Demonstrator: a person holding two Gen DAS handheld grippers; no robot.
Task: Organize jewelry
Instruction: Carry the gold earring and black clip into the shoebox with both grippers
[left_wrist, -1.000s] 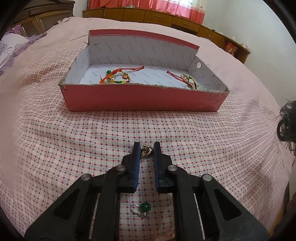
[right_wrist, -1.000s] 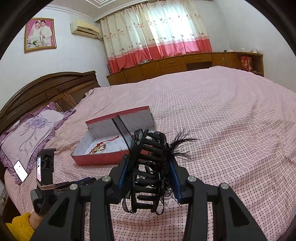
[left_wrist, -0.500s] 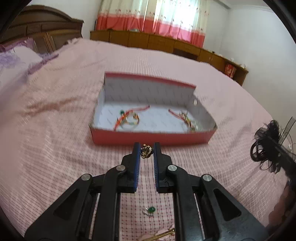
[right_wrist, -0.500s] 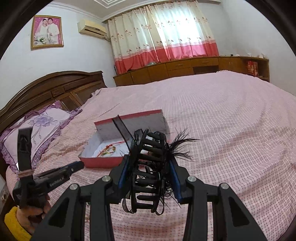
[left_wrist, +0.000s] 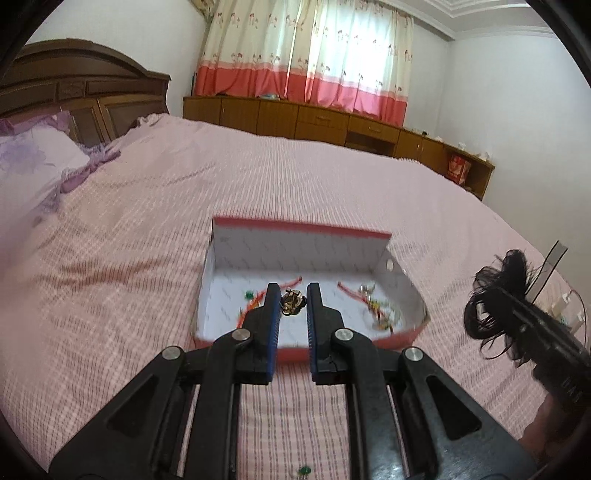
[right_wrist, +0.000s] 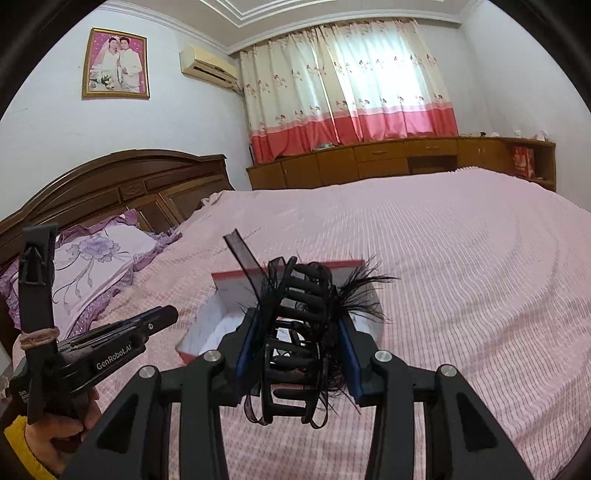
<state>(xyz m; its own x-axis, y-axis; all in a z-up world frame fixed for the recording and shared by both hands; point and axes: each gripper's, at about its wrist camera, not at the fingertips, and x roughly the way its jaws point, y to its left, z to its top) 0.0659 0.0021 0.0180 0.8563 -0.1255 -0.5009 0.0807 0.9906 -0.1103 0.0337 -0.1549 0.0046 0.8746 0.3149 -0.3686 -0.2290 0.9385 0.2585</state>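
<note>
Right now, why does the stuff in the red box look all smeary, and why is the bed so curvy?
Left wrist view: the camera is moving, so the red cardboard box and its red-string bracelets blur. Right wrist view: the fisheye lens bends the pink checked bedspread; the black feathered hair claw looks sharp.

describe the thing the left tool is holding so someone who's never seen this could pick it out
On the pink checked bedspread sits a shallow red box with a white inside. In front of it, the left tool pinches a small gold-coloured metal trinket between its fingertips, held up off the bed. Unlike the red-corded bracelets lying in the box, it is a compact corded-less metallic lump.
</note>
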